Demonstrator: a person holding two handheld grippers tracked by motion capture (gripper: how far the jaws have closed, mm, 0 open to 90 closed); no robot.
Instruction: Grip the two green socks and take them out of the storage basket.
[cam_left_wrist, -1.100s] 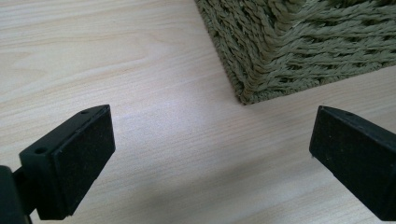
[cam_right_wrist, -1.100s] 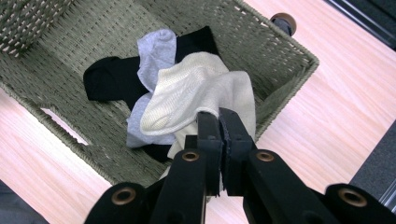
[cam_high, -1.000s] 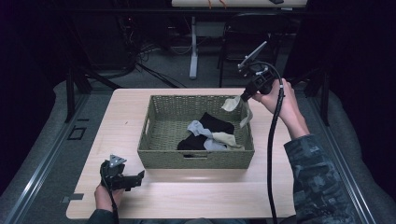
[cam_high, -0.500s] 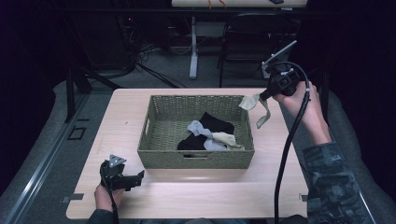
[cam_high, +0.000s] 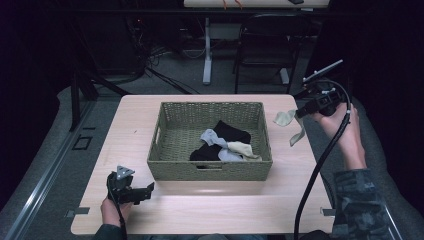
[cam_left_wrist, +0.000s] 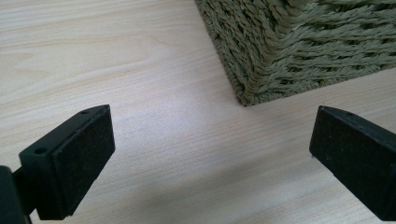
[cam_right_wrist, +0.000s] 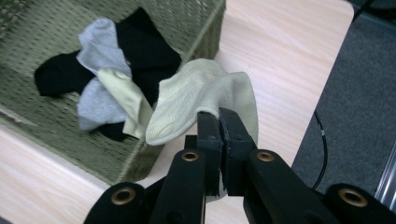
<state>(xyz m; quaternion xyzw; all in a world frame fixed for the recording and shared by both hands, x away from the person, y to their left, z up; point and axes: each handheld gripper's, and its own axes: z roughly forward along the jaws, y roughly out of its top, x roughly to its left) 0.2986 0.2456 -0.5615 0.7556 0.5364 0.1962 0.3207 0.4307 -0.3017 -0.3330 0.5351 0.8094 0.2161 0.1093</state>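
Sock (cam_right_wrist: 201, 100), cream-coloured, is held clamped in the closed right gripper (cam_right_wrist: 219, 126) at right of the high view, hanging lengthwise beyond the basket (cam_high: 212, 170), while the left gripper (cam_left_wrist: 210, 154) rests wide open and empty at lower left.

Rough woven wicker basket (cam_high: 212, 170), smooth pale wood-grain table (cam_high: 300, 200), soft ribbed knit cream sock (cam_right_wrist: 196, 100).

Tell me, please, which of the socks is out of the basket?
The cream sock pinched in the right claw, hanging over the table; the others lie in the wicker basket.
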